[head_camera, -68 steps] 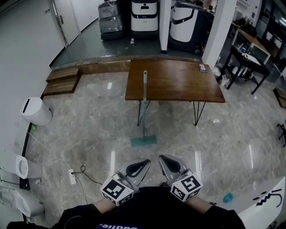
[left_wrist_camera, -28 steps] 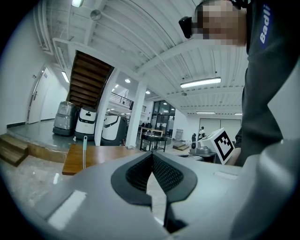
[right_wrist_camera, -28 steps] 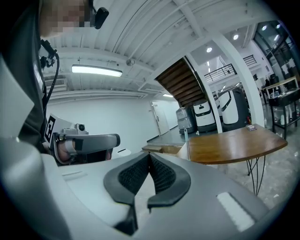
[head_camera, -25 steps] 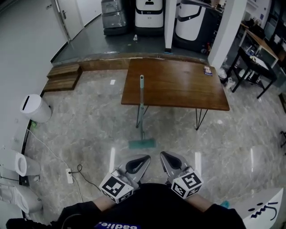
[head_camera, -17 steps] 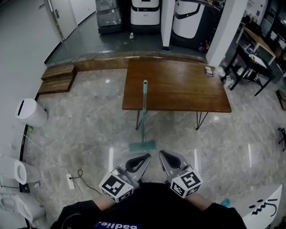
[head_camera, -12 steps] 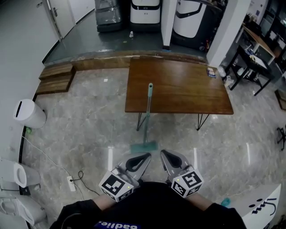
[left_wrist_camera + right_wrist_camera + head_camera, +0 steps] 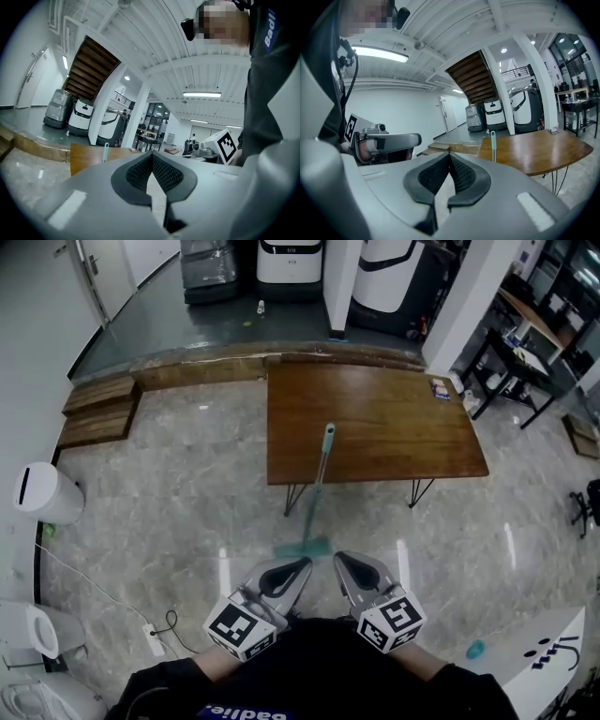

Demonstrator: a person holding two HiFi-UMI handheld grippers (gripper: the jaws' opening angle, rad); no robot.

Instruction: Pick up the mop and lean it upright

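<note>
The floor (image 7: 169,493) is glossy stone. The mop's (image 7: 319,486) flat head sits on it just ahead of you, so any nudge could make the head skate out from under the handle.

The desk (image 7: 394,418) lies beyond. The handle slants up to its near edge and seems to rest there, left of centre. That edge is smooth wood, so a sideways push would probably roll the handle along it and drop the mop.

Your left gripper (image 7: 302,564) and right gripper (image 7: 341,559) are close to your body. Both have jaws pressed together on nothing. Reach in like that and you'll knock the handle rather than grasp it, so open them first.

Only the head view shows the mop head on the floor and the handle against the desk edge. The gripper views show only the handle tip (image 7: 492,136) over the jaws. They do show the pads meeting, empty.
</note>
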